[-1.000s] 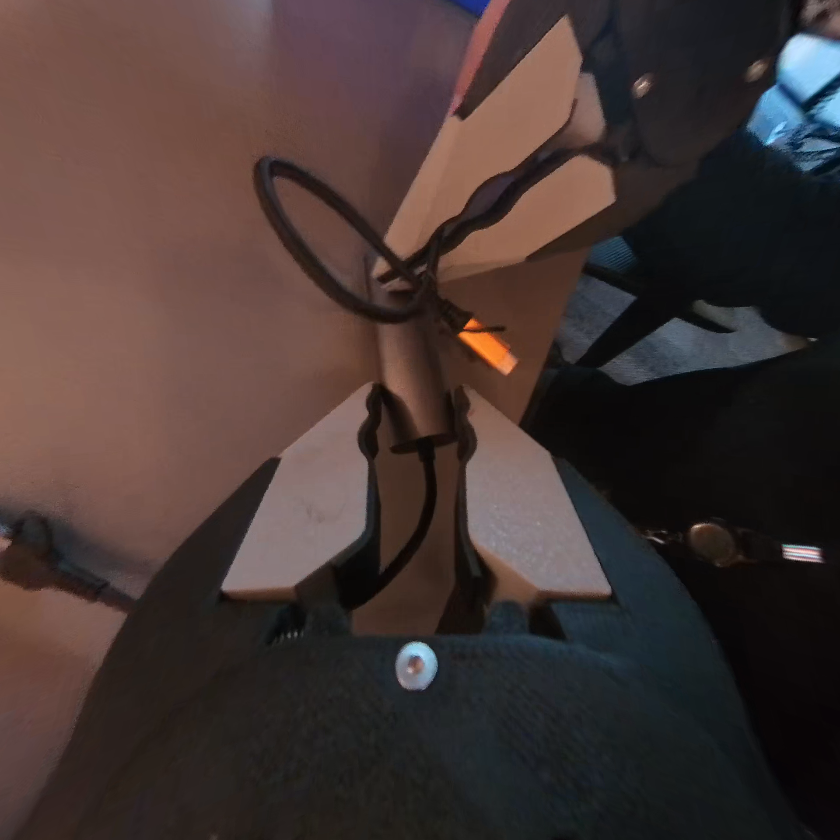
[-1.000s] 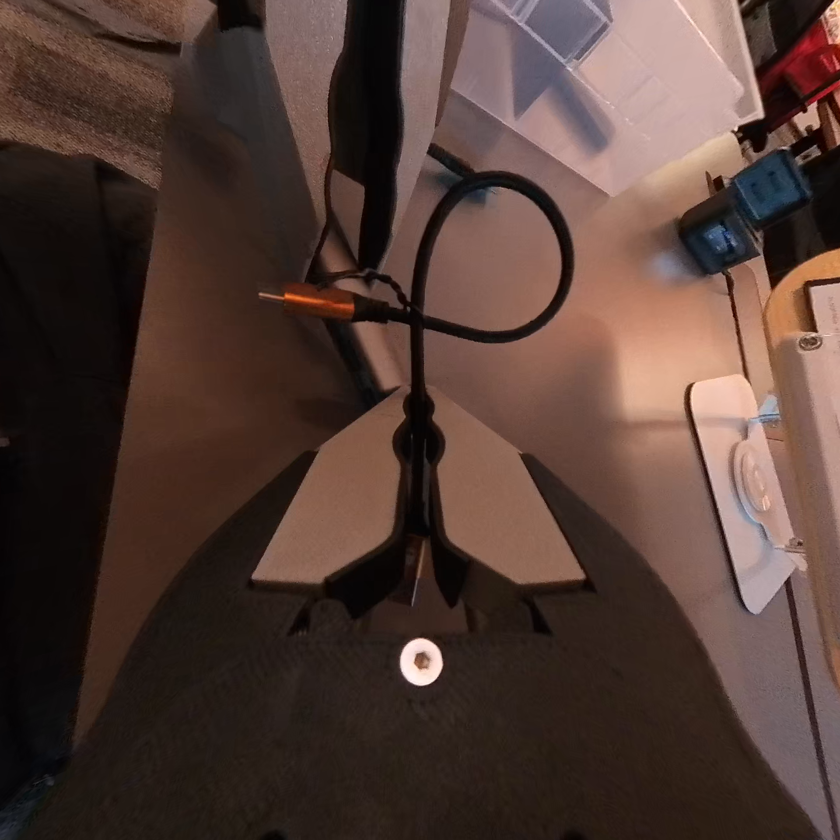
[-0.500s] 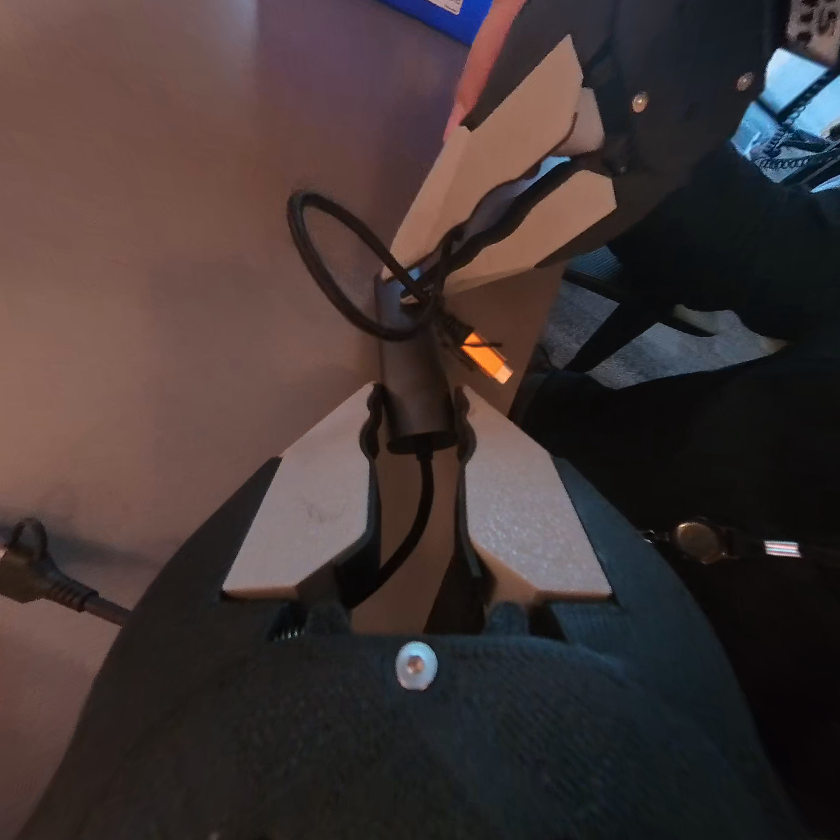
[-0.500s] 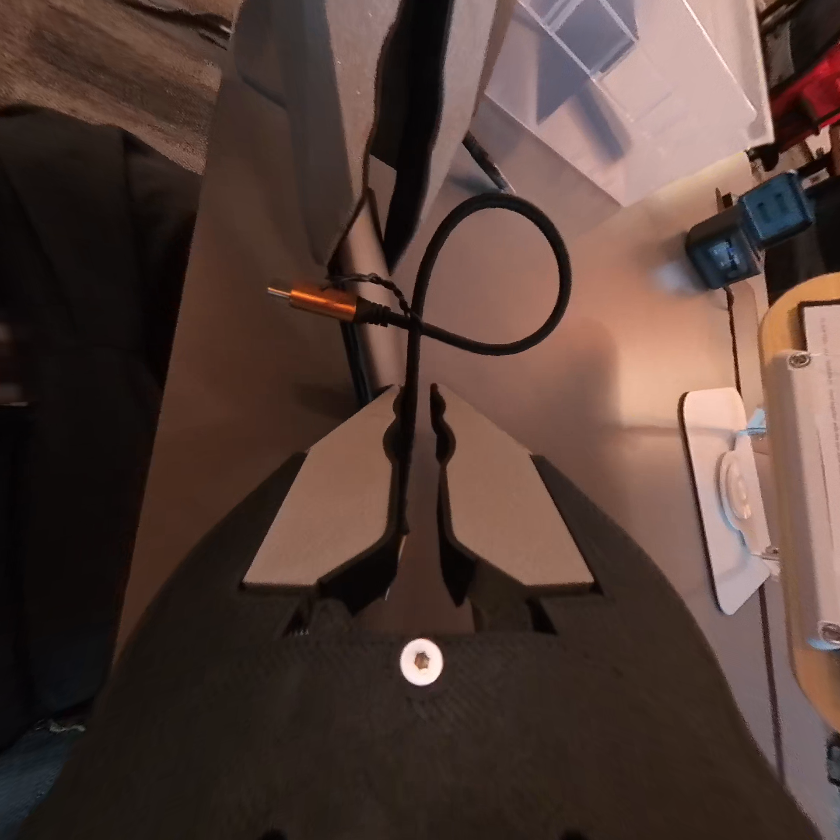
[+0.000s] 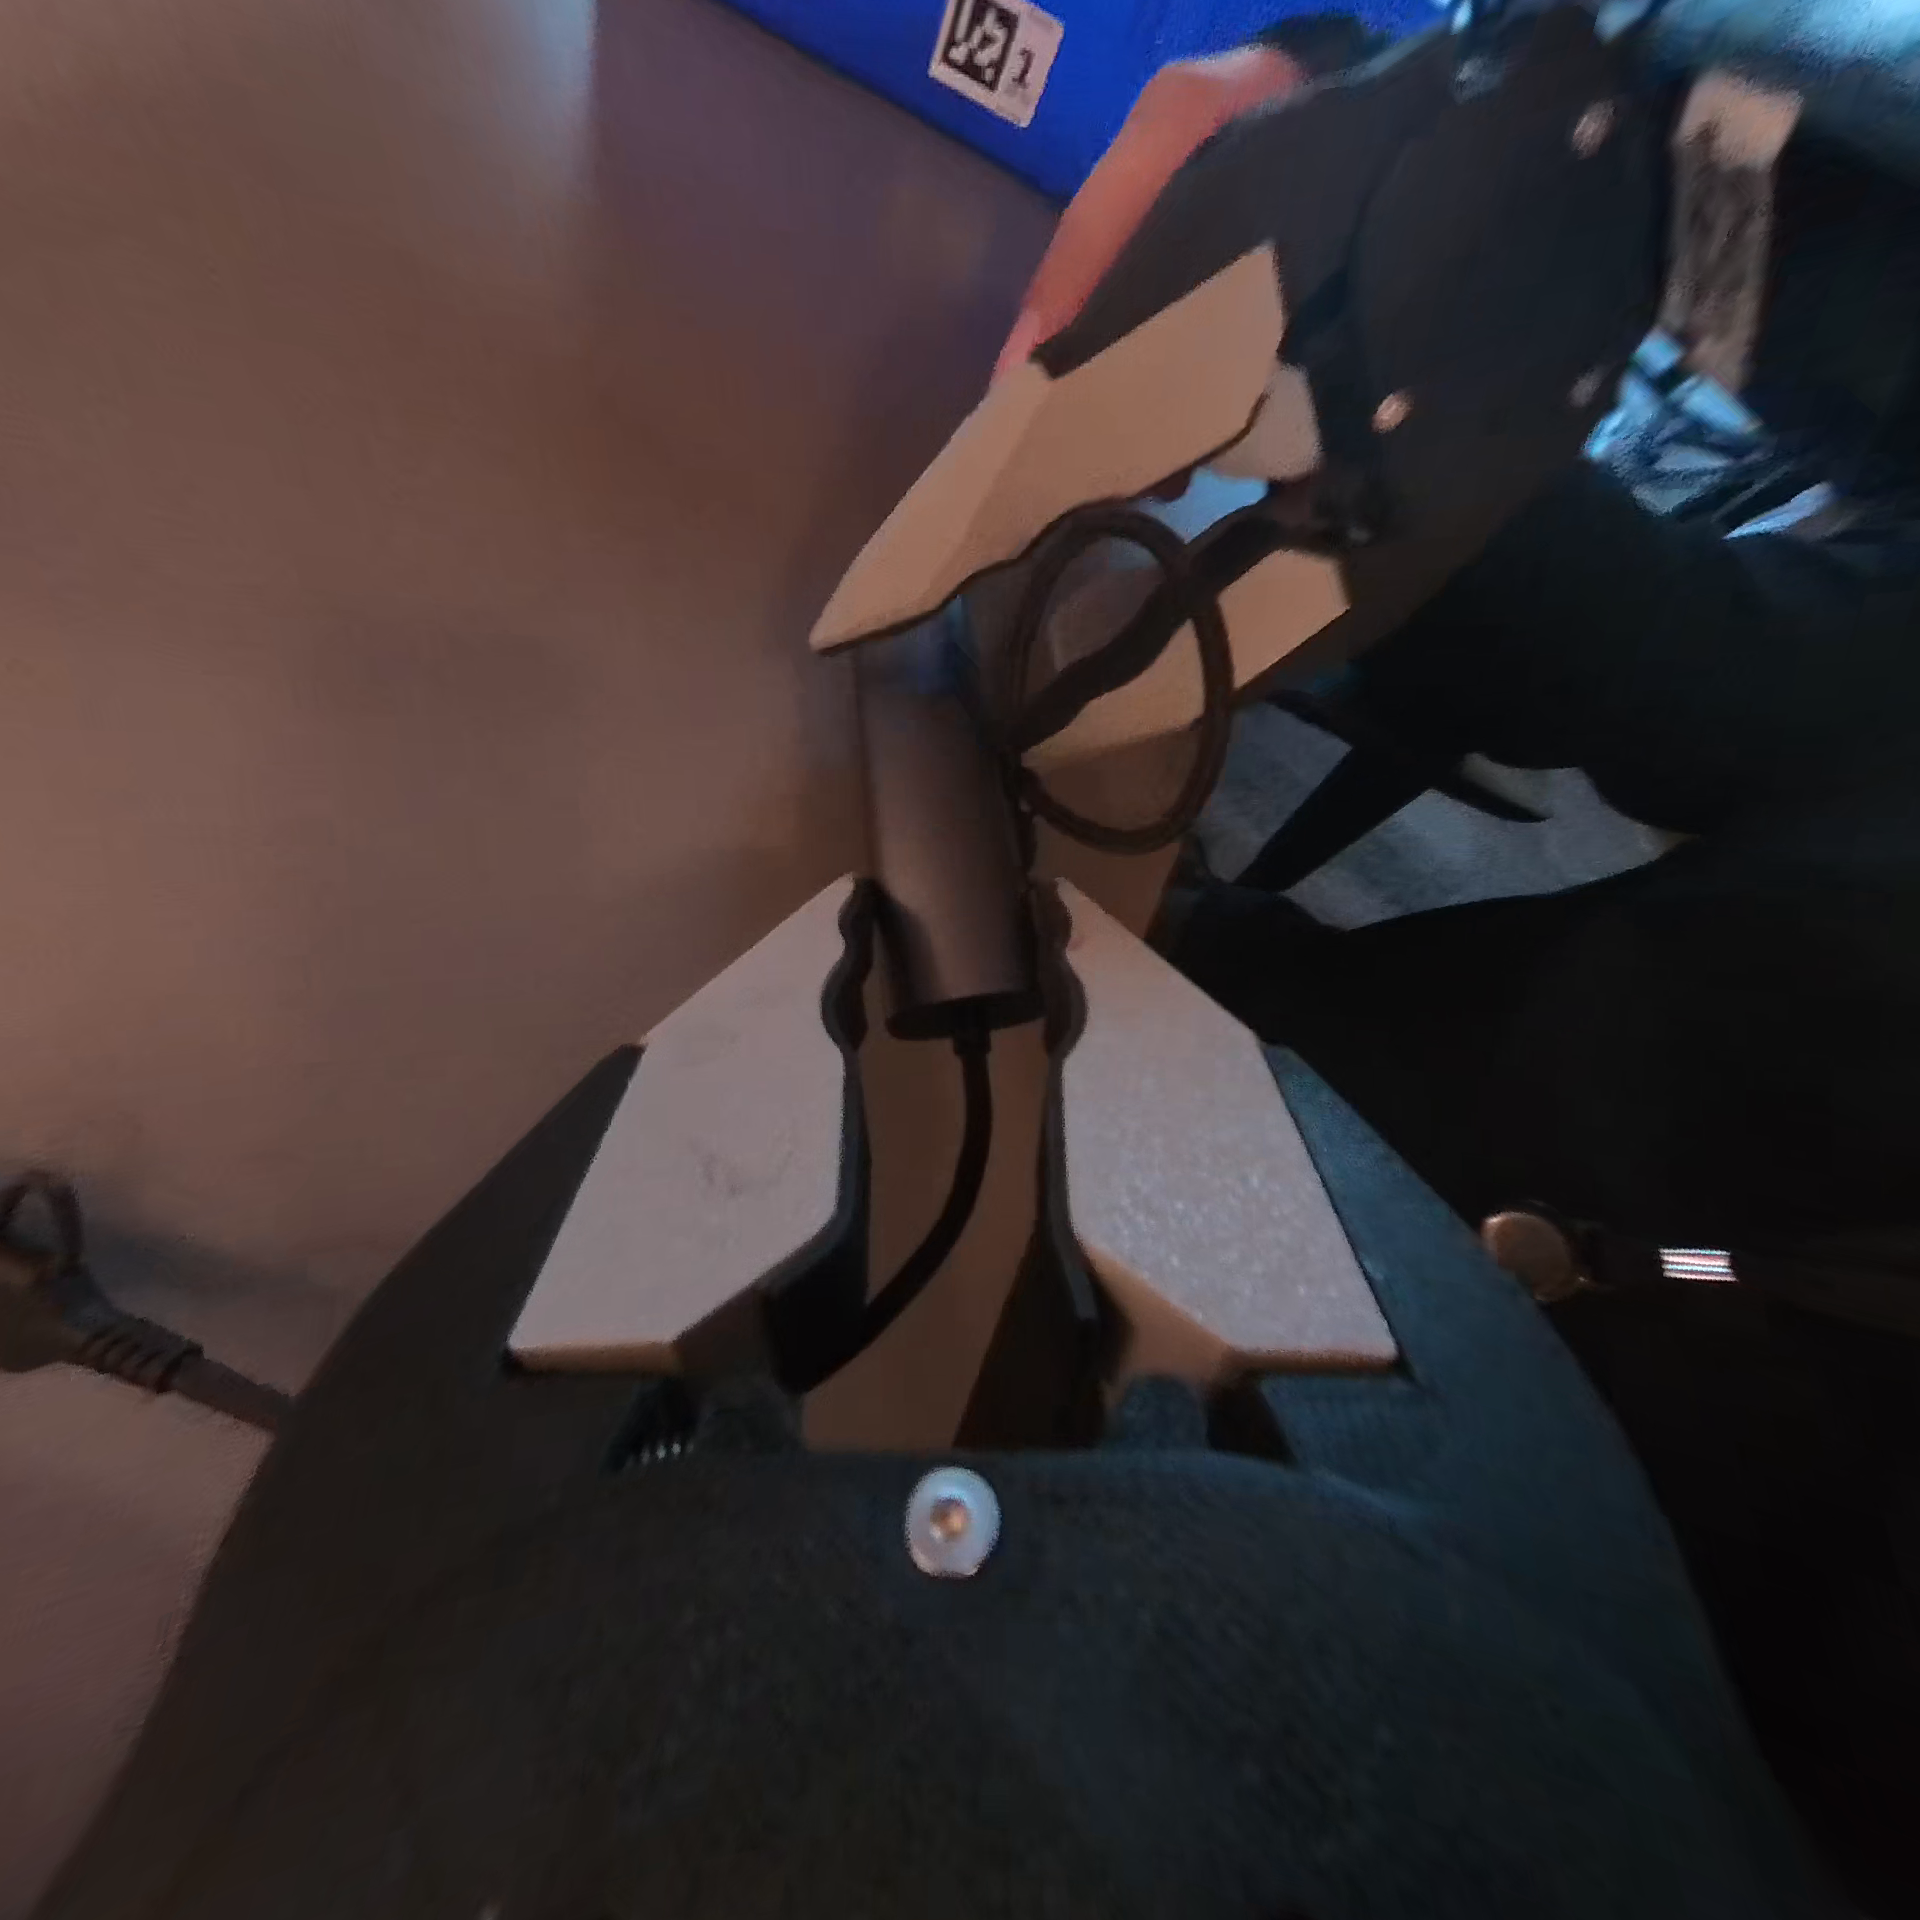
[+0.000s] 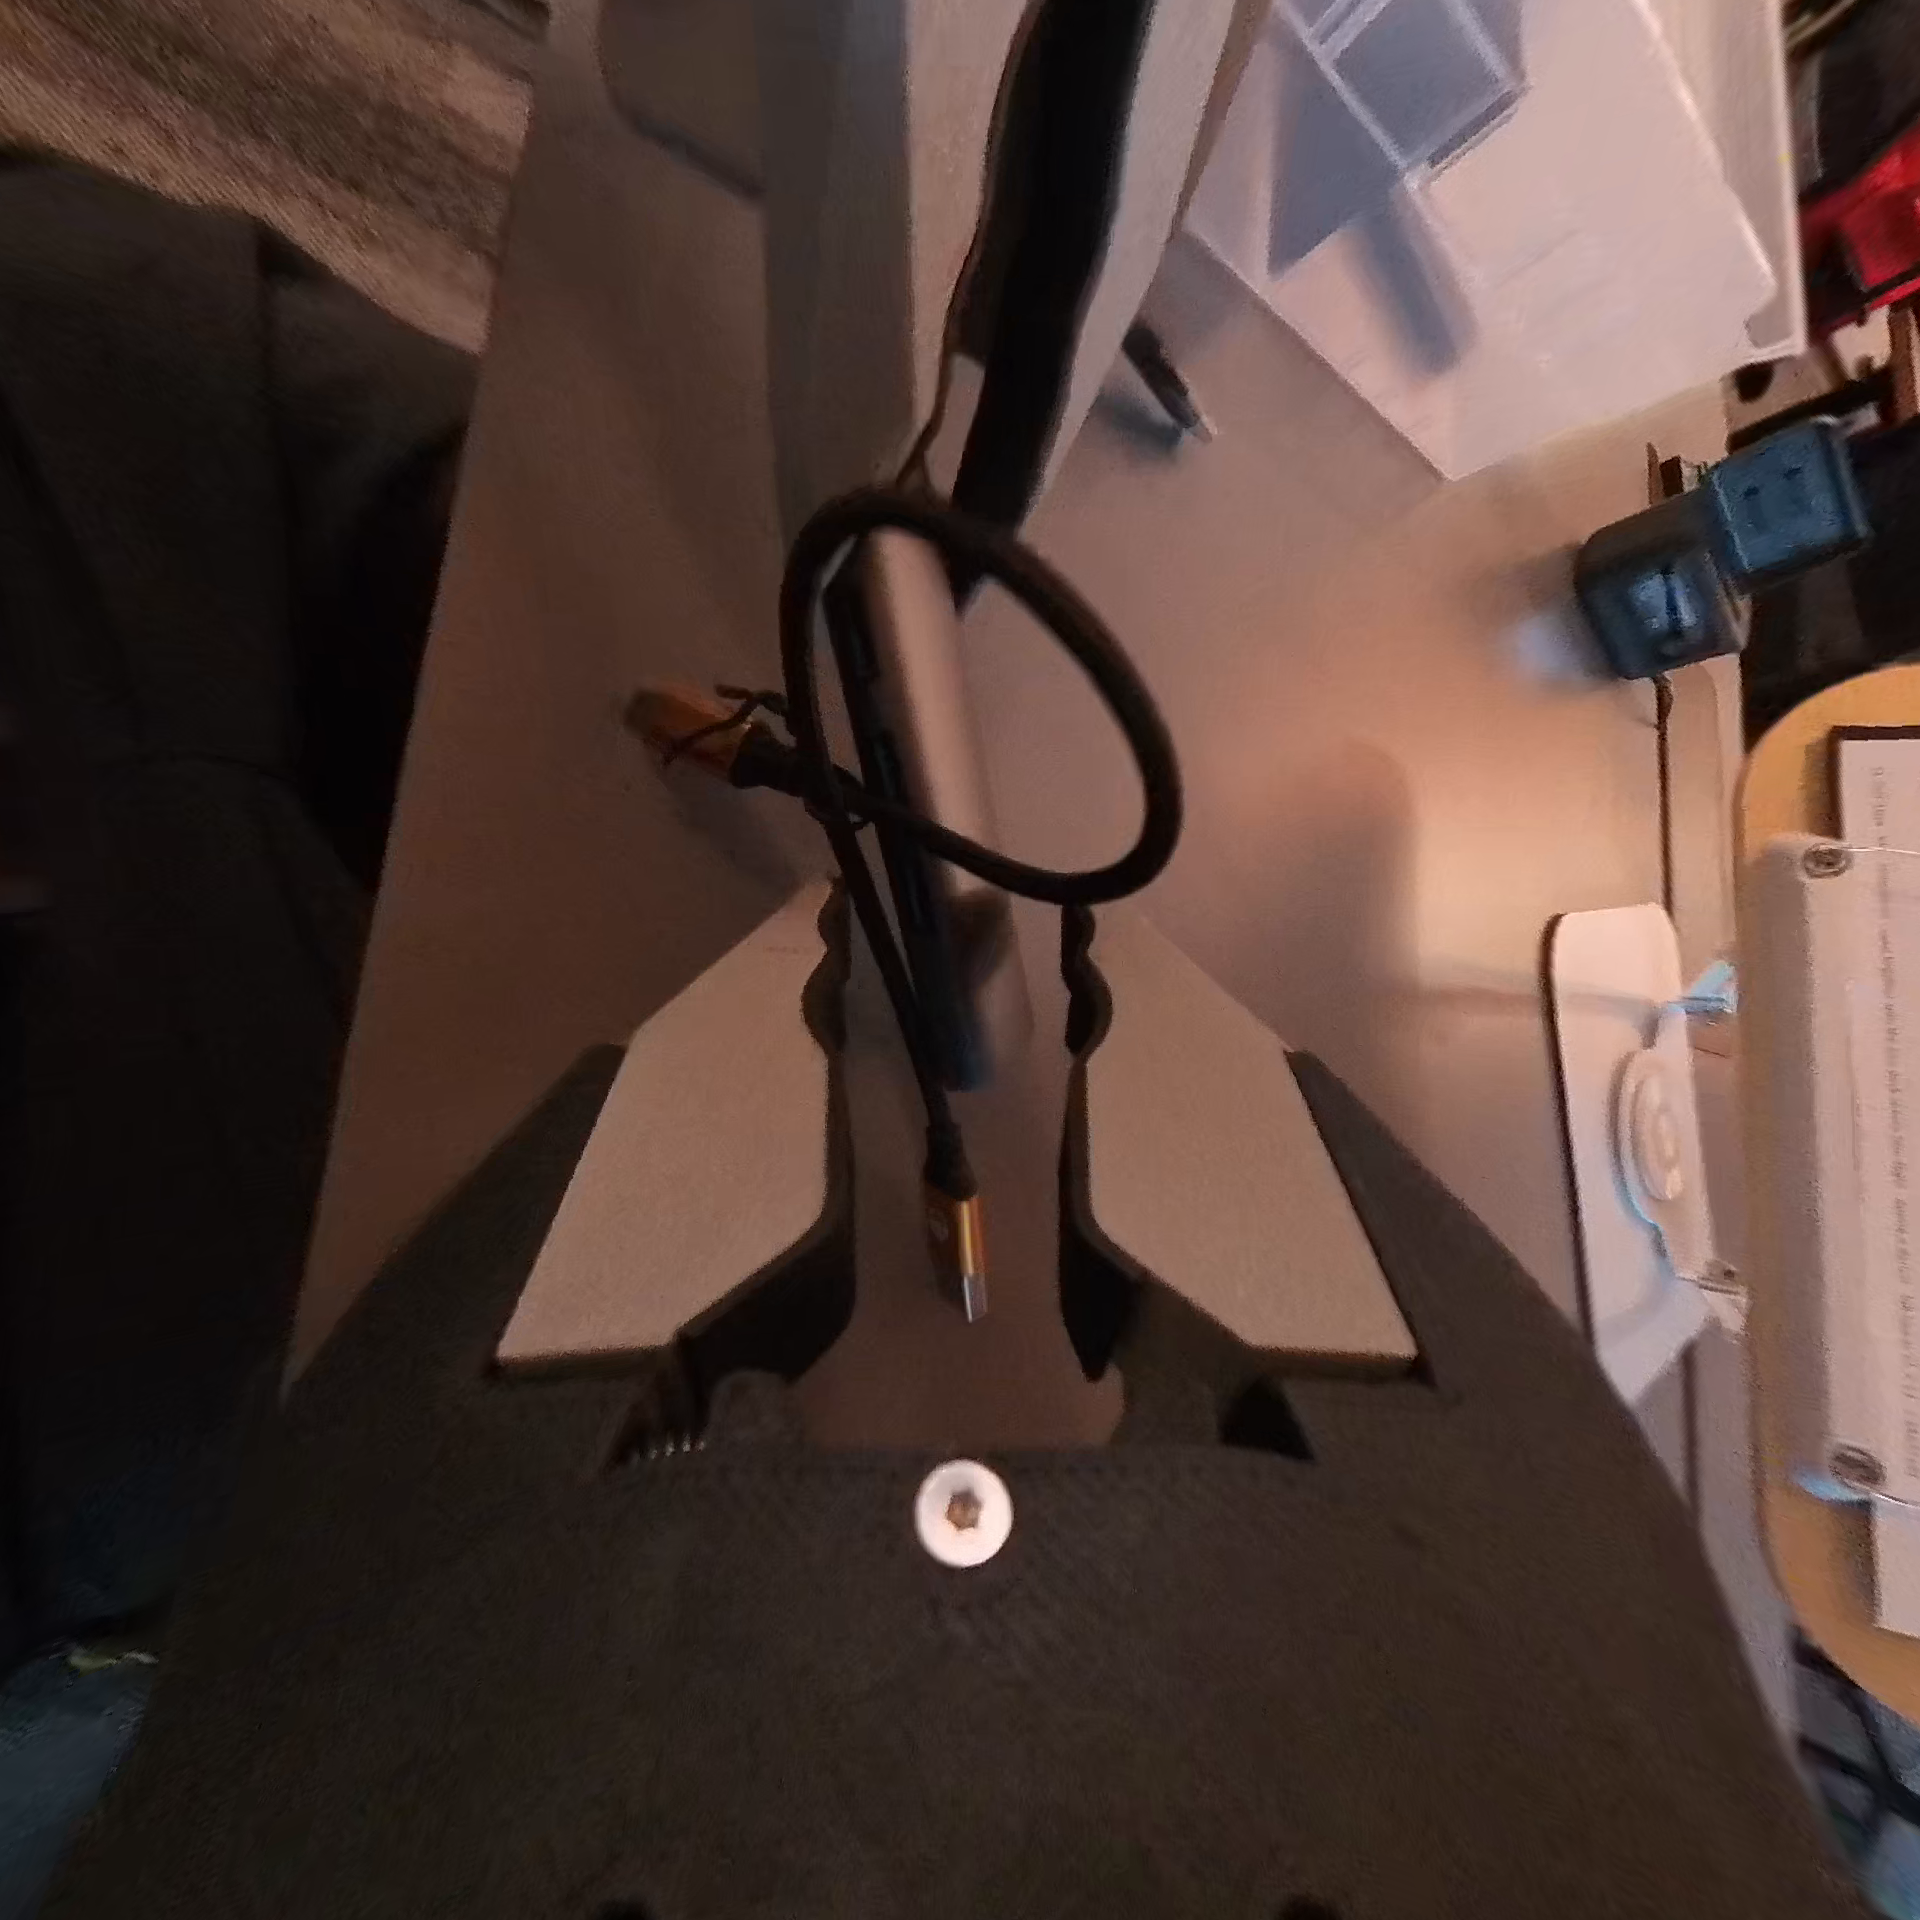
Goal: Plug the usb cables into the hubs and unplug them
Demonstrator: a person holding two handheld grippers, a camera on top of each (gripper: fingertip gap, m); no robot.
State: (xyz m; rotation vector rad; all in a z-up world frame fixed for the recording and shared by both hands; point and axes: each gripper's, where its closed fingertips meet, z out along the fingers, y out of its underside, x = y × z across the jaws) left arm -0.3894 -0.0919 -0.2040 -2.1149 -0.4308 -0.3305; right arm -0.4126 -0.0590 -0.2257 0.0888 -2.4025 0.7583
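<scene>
The right tool (image 6: 951, 977) has spread and let go the cable (image 6: 1049, 727), which now hangs looped around the hub (image 5: 940, 831) that the left tool (image 5: 951, 935) pinches above the worktop (image 5: 416, 520), unplugged, needing regrasping

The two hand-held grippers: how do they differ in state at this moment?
The left hand-held gripper is shut on the slim grey metal hub; the right hand-held gripper is open and grips nothing. The hub sticks out beyond the left one's fingers, while the black braided cable with orange plugs lies loose between the right one's. Both have pale fingers.
</scene>
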